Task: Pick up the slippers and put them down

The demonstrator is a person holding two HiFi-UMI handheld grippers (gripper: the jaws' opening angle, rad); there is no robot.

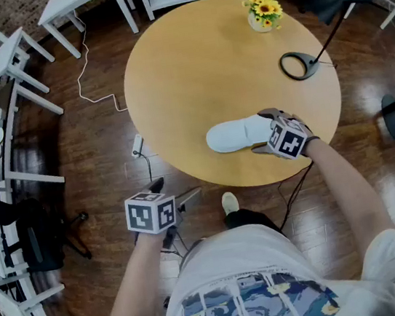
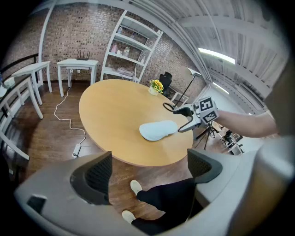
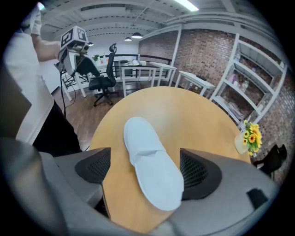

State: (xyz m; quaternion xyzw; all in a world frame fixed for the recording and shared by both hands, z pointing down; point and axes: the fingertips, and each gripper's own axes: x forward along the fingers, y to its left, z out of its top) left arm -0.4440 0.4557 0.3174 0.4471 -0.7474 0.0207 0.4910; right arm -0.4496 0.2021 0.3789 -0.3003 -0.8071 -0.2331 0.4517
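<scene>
Slipper (image 1: 231,135) btwn R tongs (image 1: 258,132); flowers (image 1: 264,9) far

Your slipper (image 1: 232,135) lies on the table (image 1: 191,66) by its near edge; your right gripper (image 1: 261,134) straddles its right end, one jaw on either side; your left gripper (image 1: 173,192) hangs left of it, off the table, over the floor; the flowers (image 1: 264,11) stand far right, with the ring (image 1: 298,65) nearer you.
</scene>
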